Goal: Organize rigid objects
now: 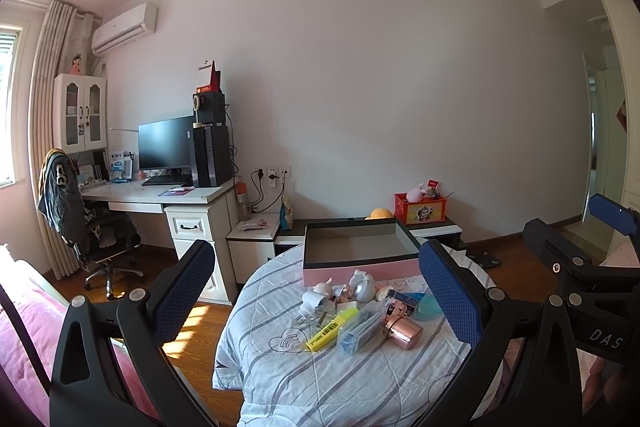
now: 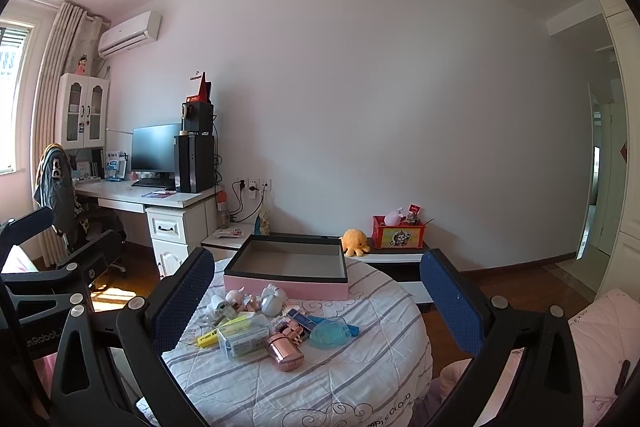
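1. Striped quilted bedding (image 2: 340, 379) covers the rounded surface that carries everything, in a bedroom with wooden flooring.
2. Nearest, the left gripper (image 1: 316, 283) and the right gripper (image 2: 316, 291) both hover above the surface with jaws spread wide, gripping nothing.
3. Towards the near edge of the clutter lie a rose-gold cylinder (image 2: 285, 351), a yellow highlighter (image 1: 332, 329) and a clear plastic case (image 1: 360, 327), touching one another.
4. Just behind them sit a teal round dish (image 2: 330, 333), a white plug adapter (image 1: 314, 301) and small figurines (image 2: 256, 297), all in one heap.
5. At the far edge stands the pink box (image 2: 288, 285), open-topped; its inside looks bare.
6. My reading: sorting has not begun, as every loose item is outside the box, so all the picking and placing is left.
7. Beyond, a desk with a monitor (image 1: 166, 143) stands against the wall.
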The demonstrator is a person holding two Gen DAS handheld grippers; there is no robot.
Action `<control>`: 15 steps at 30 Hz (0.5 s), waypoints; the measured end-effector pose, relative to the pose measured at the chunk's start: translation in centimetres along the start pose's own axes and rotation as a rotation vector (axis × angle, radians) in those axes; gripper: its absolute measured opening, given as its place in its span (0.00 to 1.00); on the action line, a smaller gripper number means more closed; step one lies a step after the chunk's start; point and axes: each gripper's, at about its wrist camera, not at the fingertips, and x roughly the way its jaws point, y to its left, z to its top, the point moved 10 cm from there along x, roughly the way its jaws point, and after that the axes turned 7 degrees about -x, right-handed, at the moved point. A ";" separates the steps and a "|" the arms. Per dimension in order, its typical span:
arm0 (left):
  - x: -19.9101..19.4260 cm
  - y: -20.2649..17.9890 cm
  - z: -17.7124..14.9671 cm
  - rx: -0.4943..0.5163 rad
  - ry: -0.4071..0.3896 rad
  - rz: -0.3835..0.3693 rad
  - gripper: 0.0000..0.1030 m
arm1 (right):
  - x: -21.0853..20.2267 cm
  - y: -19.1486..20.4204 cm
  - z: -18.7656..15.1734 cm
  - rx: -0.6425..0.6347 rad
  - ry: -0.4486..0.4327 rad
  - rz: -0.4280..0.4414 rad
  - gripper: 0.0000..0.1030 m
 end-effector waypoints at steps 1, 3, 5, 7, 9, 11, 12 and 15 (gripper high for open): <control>0.3 0.0 -0.2 -0.001 0.005 -0.003 1.00 | 0.3 -0.1 -0.1 0.002 0.003 0.001 1.00; 1.3 -0.2 -0.4 0.001 0.015 -0.009 1.00 | 0.8 -0.1 -0.5 0.006 0.012 0.004 1.00; 2.2 -0.4 -0.8 0.006 0.022 -0.017 1.00 | 1.4 -0.2 -0.8 0.006 0.021 0.004 1.00; 3.2 -0.4 -1.2 0.009 0.026 -0.016 1.00 | 2.1 -0.4 -1.1 0.007 0.022 0.007 1.00; 4.3 -0.3 -1.6 0.018 0.031 -0.007 1.00 | 3.0 -0.6 -1.7 0.010 0.036 0.007 1.00; 5.5 0.1 -2.3 0.029 0.045 0.003 1.00 | 4.0 -0.9 -2.6 0.017 0.053 0.008 1.00; 6.1 0.5 -2.7 0.028 0.052 0.002 1.00 | 4.6 -1.1 -3.2 0.021 0.064 0.012 1.00; 8.3 1.6 -4.2 0.013 0.098 0.012 1.00 | 6.9 -1.4 -5.7 0.032 0.126 0.024 1.00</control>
